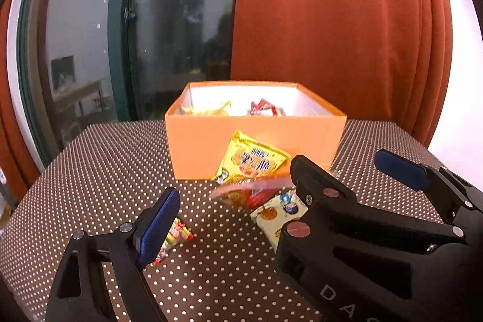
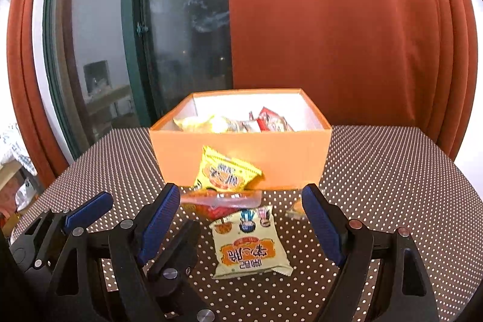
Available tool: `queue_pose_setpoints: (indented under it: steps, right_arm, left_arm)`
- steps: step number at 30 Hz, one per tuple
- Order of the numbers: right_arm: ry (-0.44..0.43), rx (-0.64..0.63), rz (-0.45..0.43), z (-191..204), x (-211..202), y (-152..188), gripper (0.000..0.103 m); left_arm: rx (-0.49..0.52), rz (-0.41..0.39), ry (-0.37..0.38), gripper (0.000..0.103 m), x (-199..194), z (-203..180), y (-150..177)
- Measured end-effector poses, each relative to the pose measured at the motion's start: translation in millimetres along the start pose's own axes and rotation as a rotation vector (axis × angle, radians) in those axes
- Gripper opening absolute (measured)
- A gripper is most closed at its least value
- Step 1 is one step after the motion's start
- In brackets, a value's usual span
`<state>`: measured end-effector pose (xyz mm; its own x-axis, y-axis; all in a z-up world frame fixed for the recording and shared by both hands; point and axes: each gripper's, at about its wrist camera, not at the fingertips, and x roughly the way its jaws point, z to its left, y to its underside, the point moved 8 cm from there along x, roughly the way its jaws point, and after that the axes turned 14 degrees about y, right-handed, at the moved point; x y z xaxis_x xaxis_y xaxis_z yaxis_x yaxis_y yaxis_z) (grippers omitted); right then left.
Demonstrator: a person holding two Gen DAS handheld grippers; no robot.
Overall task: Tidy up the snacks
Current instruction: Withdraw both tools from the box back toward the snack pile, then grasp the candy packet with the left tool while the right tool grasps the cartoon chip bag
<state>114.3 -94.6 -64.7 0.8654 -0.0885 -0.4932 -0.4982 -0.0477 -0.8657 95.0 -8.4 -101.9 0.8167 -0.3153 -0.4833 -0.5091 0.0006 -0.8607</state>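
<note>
An orange box point(image 1: 211, 141) point(image 2: 289, 159) stands at the back of the dotted table and holds several snack packs. A yellow pack point(image 1: 253, 160) point(image 2: 225, 172) leans on its front wall. Below it lie a red-orange pack point(image 1: 244, 195) point(image 2: 220, 202) and a pale yellow pack point(image 1: 277, 215) point(image 2: 249, 243). A small striped candy pack point(image 1: 175, 237) lies by my left gripper's left finger. My right gripper point(image 2: 238, 227) is open and empty, its fingers on either side of the pale pack. My left gripper is open and empty; only its left finger shows in its own view, and the right gripper point(image 1: 341, 171) fills the right side.
The table point(image 1: 90, 171) has a brown cloth with white dots. A small wrapped snack point(image 2: 294, 210) lies by the right gripper's right finger. A dark window and red curtains stand behind the table. The left gripper's fingers point(image 2: 90, 210) show at the right wrist view's lower left.
</note>
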Motion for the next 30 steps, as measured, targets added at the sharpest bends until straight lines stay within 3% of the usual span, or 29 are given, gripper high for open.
queue_pose_setpoints:
  steps: [20,30]
  right_arm:
    - [-0.01,-0.05,0.229,17.9,79.8,52.4,0.085]
    - [-0.013,-0.078,0.349,24.3,112.4,75.2,0.085]
  left_arm:
    - [-0.052,0.21,-0.021,0.079,78.5,34.3,46.3]
    - [-0.103,0.362,0.03,0.077,113.1,43.4,67.6]
